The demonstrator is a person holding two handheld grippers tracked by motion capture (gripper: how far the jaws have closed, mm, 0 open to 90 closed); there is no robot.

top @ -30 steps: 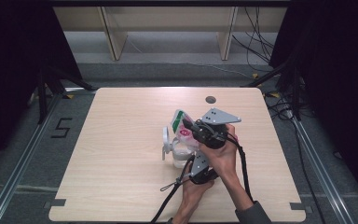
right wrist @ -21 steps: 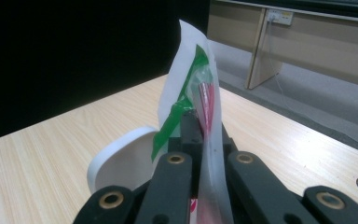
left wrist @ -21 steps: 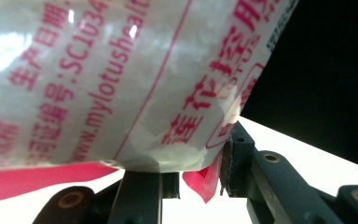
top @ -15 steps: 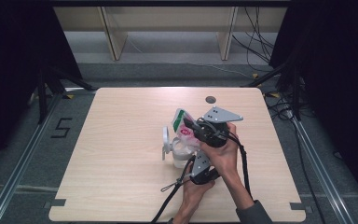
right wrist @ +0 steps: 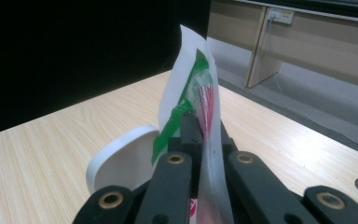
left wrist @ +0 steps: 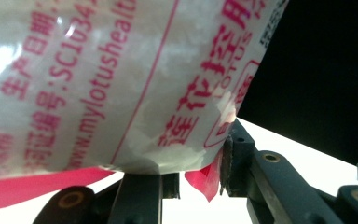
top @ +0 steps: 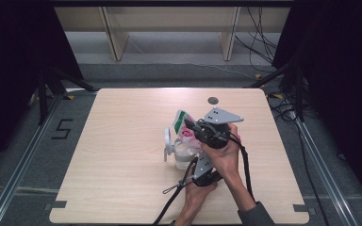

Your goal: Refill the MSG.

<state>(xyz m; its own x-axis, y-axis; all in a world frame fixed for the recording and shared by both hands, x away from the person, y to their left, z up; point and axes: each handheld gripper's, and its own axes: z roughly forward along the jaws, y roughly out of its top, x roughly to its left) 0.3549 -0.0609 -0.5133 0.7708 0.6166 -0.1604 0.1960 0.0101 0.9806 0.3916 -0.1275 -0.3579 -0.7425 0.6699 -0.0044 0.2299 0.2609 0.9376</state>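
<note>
A white plastic pouch with green trim and red print (top: pixel 183 123) stands tilted above a clear plastic jar (top: pixel 183 155) near the tabletop's middle. The jar's round white hinged lid (top: pixel 168 141) stands open at its left side.

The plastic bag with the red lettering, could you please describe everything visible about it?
The bag is a soft, translucent white plastic pouch printed with red lettering and a red band, with a green strip along its top edge. White powder or grains seem to fill it. It stands tilted above a clear container with a white lid near the table's middle. The right gripper pinches its upper edge; the left gripper is at its lower corner.
</note>
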